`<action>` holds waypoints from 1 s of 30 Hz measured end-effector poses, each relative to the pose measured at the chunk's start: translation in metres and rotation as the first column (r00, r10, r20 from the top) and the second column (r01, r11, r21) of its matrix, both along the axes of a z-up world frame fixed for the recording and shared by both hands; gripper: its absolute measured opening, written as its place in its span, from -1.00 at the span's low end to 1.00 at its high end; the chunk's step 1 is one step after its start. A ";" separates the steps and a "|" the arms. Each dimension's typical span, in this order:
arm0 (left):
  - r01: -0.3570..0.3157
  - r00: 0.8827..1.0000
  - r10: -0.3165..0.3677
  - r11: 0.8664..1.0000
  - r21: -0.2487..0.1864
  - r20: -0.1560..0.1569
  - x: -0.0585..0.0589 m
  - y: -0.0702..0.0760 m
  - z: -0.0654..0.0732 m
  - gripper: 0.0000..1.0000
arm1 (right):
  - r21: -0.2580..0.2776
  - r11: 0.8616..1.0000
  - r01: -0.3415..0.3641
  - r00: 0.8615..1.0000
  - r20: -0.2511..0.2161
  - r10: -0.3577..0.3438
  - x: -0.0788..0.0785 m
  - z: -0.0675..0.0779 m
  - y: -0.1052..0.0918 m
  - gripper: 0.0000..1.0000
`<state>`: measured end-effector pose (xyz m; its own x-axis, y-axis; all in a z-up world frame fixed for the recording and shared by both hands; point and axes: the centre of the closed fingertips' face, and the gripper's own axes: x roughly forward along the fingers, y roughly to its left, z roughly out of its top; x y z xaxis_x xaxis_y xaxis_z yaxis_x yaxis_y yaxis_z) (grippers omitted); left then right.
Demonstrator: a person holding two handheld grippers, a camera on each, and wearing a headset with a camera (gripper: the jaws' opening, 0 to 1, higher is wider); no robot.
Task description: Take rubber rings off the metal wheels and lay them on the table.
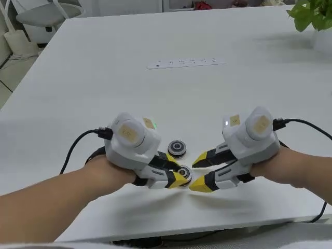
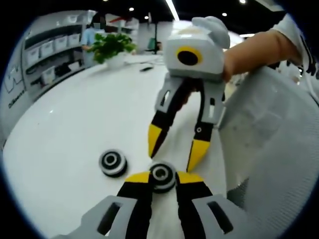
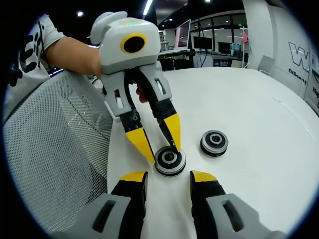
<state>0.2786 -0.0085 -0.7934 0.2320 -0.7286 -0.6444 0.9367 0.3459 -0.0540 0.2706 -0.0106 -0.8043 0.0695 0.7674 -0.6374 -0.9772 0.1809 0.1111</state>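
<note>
Near the table (image 1: 104, 78) edge, left gripper (image 2: 163, 178) clamps one wheel (image 3: 170, 160); right gripper (image 3: 168, 180) gapes. Both wheels apparently wear their rings; none removed.

wide bare stretch of smooth white desk (image 1: 93, 93) free ahead and to both sides. near edge crowded: left tool (image 1: 180, 179) clamped on a small black-and-silver metal wheel (image 1: 183, 173), right tool (image 1: 195, 174) with jaws spread just beside it, tips of the two tools nearly touching. second matching wheel (image 1: 177, 147) lying just beyond, near both tools, in the way of a straight reach forward. far off and well clear: flat white socket strip (image 1: 185, 63), leafy green plant (image 1: 311, 14). black cables (image 1: 89, 134) trailing back from each tool.
</note>
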 end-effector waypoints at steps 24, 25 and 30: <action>-0.036 0.994 0.037 0.999 -0.015 0.100 0.003 0.002 0.000 -0.73 | 0.030 0.998 0.054 0.998 0.011 -0.054 0.003 -0.001 0.007 -0.38; -0.036 0.994 0.038 0.999 -0.014 0.105 0.003 0.002 0.000 -0.73 | 0.033 0.998 0.060 0.998 0.008 -0.060 0.003 -0.001 0.008 -0.38; -0.039 0.993 0.041 0.999 -0.017 0.111 0.003 0.003 -0.001 -0.73 | 0.033 0.997 0.065 0.998 0.005 -0.065 -0.001 -0.006 0.011 -0.41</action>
